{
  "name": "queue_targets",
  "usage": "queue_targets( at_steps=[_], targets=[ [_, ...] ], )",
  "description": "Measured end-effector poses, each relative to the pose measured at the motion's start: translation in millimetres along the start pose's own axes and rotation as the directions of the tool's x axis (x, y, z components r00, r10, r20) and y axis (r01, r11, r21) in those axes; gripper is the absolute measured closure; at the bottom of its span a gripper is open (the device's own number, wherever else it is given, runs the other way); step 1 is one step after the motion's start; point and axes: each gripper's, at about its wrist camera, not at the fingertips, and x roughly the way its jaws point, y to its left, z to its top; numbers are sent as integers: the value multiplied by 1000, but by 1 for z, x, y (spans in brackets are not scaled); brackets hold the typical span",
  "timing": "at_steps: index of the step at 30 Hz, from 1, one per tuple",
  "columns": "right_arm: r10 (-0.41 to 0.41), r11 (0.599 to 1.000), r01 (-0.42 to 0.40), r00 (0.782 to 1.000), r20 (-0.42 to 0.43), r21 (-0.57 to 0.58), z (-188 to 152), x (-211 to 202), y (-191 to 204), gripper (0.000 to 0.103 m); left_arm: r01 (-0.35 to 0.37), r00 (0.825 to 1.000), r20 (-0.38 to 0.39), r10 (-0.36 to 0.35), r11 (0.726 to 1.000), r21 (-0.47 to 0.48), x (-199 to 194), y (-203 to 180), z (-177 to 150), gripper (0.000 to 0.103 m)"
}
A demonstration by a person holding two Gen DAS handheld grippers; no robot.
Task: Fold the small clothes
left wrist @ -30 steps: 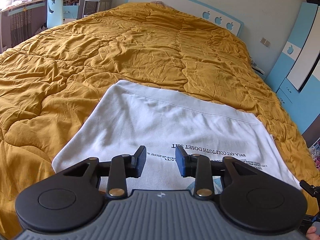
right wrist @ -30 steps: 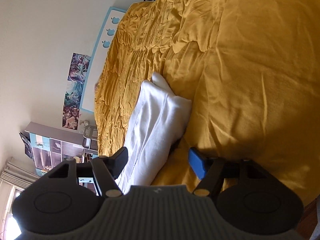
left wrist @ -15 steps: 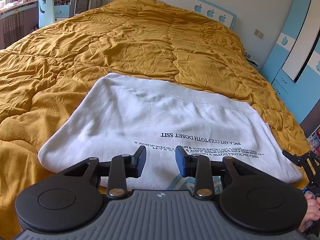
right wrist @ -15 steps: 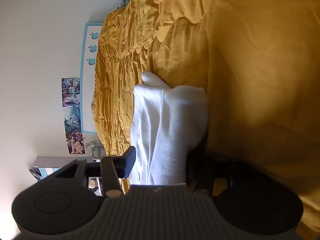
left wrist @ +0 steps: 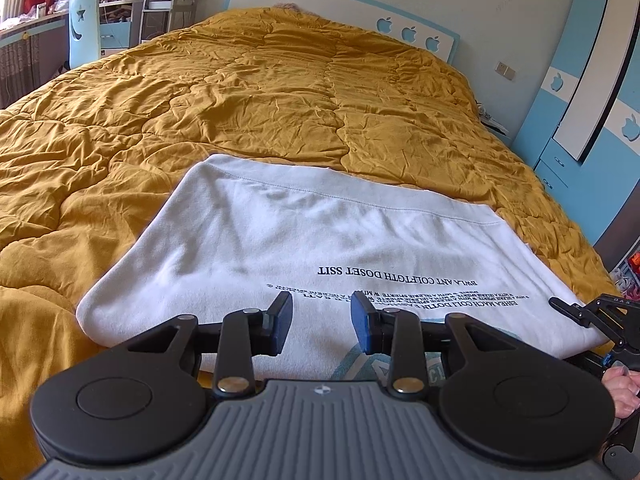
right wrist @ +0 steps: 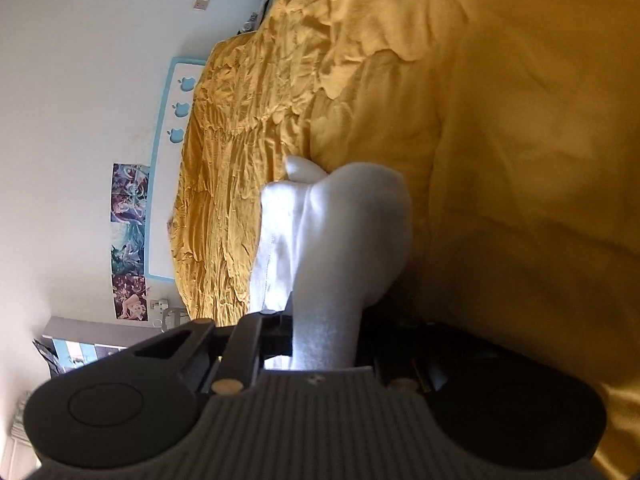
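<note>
A white cotton T-shirt with dark printed lettering is lying flat on the mustard-yellow quilted bedspread, near the foot of the bed, with its hemmed edge pointing toward the white and blue headboard. The left gripper is hovering just above the shirt's near edge, its blue-padded fingers spread apart and gripping nothing. The right gripper is working at the shirt's right corner, its fingers pinching a bunched fold of the white cloth, which is bulging out ahead of them. Judging by this, a fold is just being started: one side is gripped, the other not yet. The next move probably calls for the left gripper to drop and clamp the near edge, so both can be lifting the cloth evenly toward the headboard.
</note>
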Motion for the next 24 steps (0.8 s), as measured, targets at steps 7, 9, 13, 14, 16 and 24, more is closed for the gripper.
queue_targets(
  at_steps=[7, 9, 13, 14, 16, 24],
  targets=[
    [-15, 968, 27, 999, 50, -248, -13, -8, 43, 93, 208, 975, 70, -213, 975, 72, 14, -40, 4, 73],
    [-15, 967, 29, 998, 55, -252, -15, -9, 44, 93, 220, 976, -15, -220, 973, 71, 39, -55, -2, 92],
    [-16, 962, 29, 999, 49, -272, -15, -11, 47, 93, 136, 989, -76, -130, 988, 75, 59, -65, -36, 99],
    [-10, 959, 23, 999, 47, -282, -17, -12, 47, 93, 133, 990, -59, -128, 987, 90, 56, -65, -41, 99],
    [-8, 944, 28, 998, 63, -328, -22, -9, 55, 93, 129, 992, -23, -127, 984, 126, 43, -62, -49, 92],
    [70, 831, 6, 991, 115, -556, -58, -17, 107, 93, 272, 961, 30, -274, 961, 57, 17, -20, -35, 41]
  ],
)
